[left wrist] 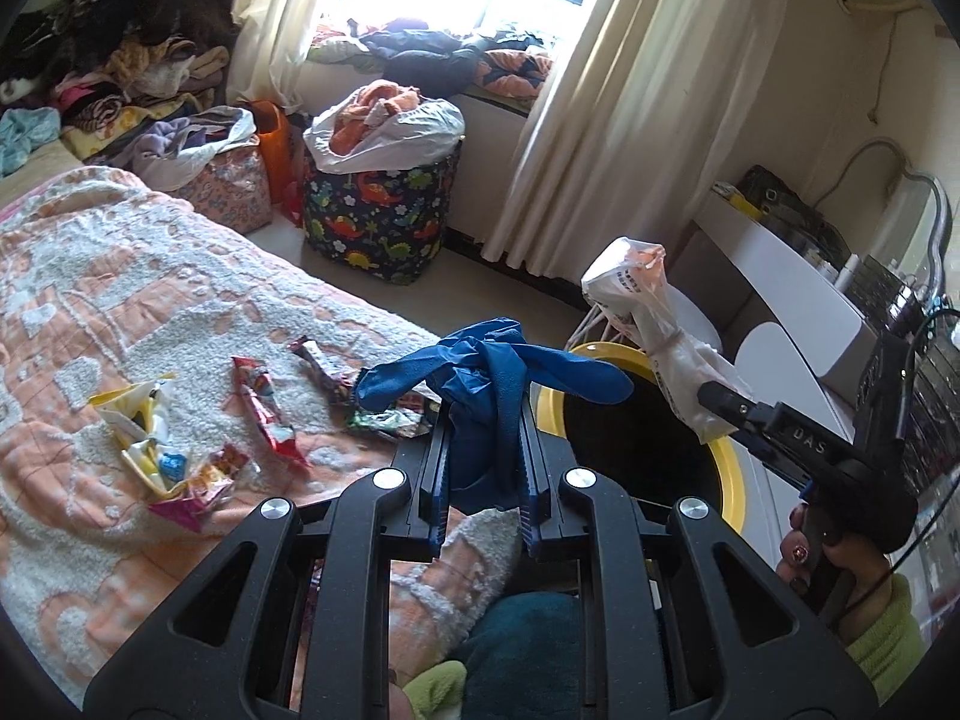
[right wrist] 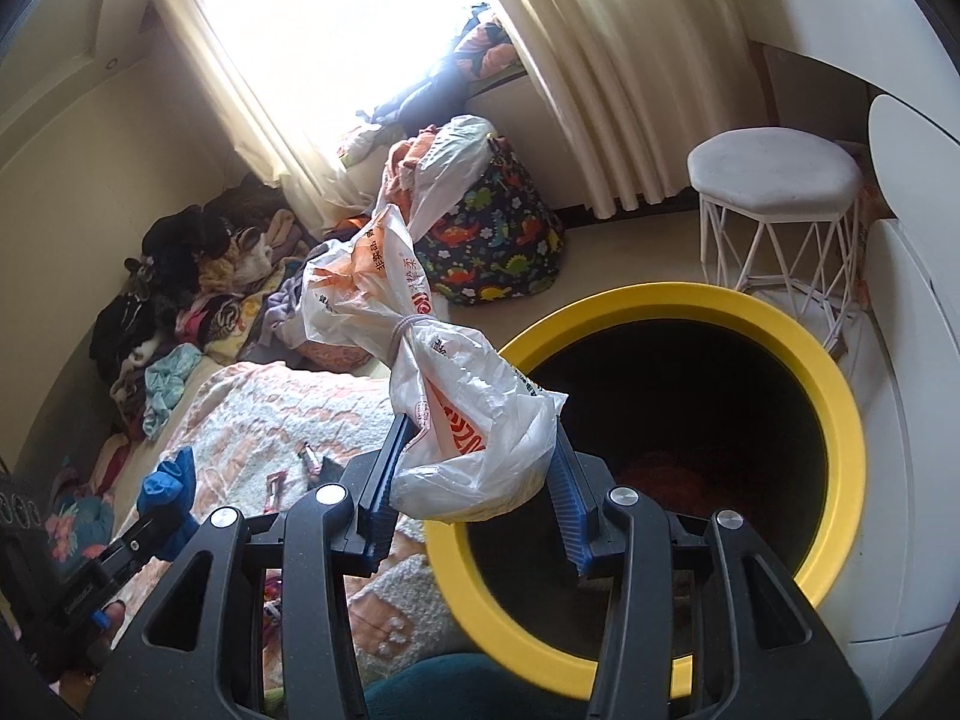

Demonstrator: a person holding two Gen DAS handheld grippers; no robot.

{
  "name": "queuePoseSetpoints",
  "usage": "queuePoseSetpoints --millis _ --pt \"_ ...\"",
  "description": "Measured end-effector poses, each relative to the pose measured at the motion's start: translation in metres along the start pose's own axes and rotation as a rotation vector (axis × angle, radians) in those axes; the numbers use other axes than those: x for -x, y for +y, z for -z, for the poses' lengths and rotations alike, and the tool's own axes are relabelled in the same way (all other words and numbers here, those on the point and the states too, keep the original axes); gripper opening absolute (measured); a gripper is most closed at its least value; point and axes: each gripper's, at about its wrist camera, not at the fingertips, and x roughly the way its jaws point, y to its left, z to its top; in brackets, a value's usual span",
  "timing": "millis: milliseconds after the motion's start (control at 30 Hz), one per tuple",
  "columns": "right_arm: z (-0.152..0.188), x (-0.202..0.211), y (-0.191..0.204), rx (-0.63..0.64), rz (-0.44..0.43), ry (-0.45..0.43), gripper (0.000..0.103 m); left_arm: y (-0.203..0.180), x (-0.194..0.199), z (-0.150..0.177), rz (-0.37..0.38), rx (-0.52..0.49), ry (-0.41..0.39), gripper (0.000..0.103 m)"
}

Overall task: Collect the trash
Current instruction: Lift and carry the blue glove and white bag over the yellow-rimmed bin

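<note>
My left gripper (left wrist: 483, 420) is shut on a crumpled blue glove (left wrist: 492, 378), held above the foot of the bed beside the yellow-rimmed bin (left wrist: 729, 468). In the right wrist view that blue glove (right wrist: 168, 480) shows at the lower left. My right gripper (right wrist: 477, 450) is shut on a knotted white plastic bag (right wrist: 444, 384) with orange print, held over the near left rim of the bin (right wrist: 840, 420). The same bag (left wrist: 645, 306) and right gripper (left wrist: 723, 405) appear at the right of the left wrist view. Several snack wrappers (left wrist: 264, 408) lie on the bedspread (left wrist: 120, 276).
A dinosaur-print laundry basket (left wrist: 378, 216) full of clothes stands by the curtained window. Piles of clothes (left wrist: 114, 60) sit at the far side of the bed. A white stool (right wrist: 774, 180) and a white desk (left wrist: 798, 276) stand beyond the bin.
</note>
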Motion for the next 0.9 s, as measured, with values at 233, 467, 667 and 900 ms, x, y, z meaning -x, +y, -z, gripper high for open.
queuePoseSetpoints --millis 233,467,667,900 --pt "-0.004 0.000 -0.020 -0.042 0.028 -0.004 0.042 -0.016 -0.010 0.004 0.021 -0.032 0.021 0.013" --pt "-0.005 -0.001 -0.030 -0.042 0.098 -0.010 0.042 -0.035 -0.019 0.011 0.043 -0.076 0.043 0.013" --pt "-0.006 -0.003 -0.044 -0.066 0.130 -0.007 0.042 -0.048 -0.028 0.014 0.059 -0.108 0.061 0.013" --pt "-0.007 -0.003 -0.054 -0.083 0.148 0.004 0.042 -0.058 -0.040 0.020 0.076 -0.133 0.091 0.013"
